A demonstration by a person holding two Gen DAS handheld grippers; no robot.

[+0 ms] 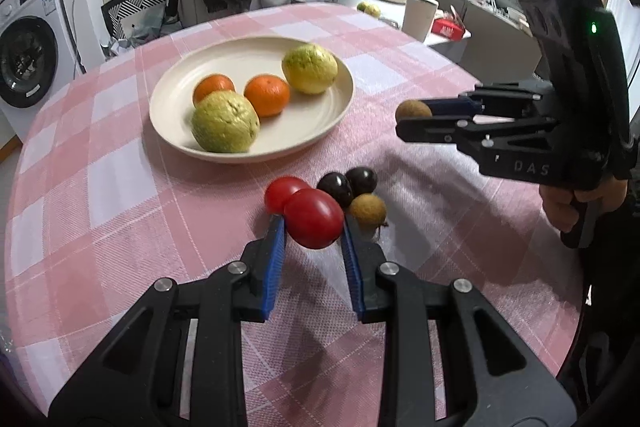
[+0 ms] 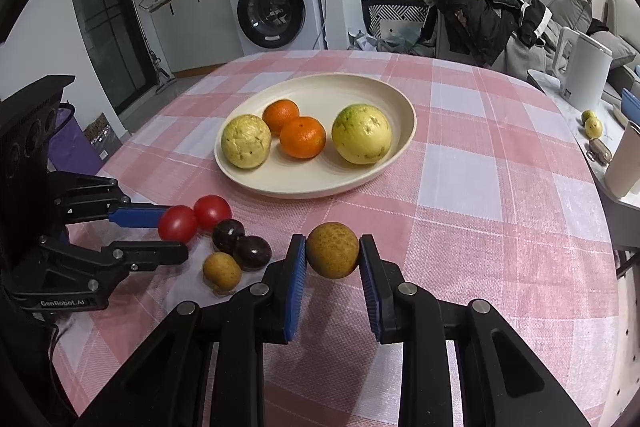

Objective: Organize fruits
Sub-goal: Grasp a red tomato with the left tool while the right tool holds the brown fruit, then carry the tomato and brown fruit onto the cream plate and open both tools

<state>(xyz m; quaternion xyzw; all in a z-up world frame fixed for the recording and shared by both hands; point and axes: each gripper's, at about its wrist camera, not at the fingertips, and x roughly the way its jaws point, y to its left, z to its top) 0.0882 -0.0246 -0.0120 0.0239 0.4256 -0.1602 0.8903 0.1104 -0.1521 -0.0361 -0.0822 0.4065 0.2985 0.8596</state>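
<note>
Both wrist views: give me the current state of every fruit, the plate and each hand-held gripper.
Left hand-held gripper: shut on near tomato.
Near tomato: held.
Second tomato: on cloth.
Right hand-held gripper: shut on held longan.
Held longan: clamped, lifted.
Loose longan: on cloth.
Two dark grapes: on cloth, touching.
Plate: holds two yellow-green fruits and two oranges.

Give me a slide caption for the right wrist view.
Right gripper holds a longan before the plate while the left gripper grips a cherry tomato.
</note>
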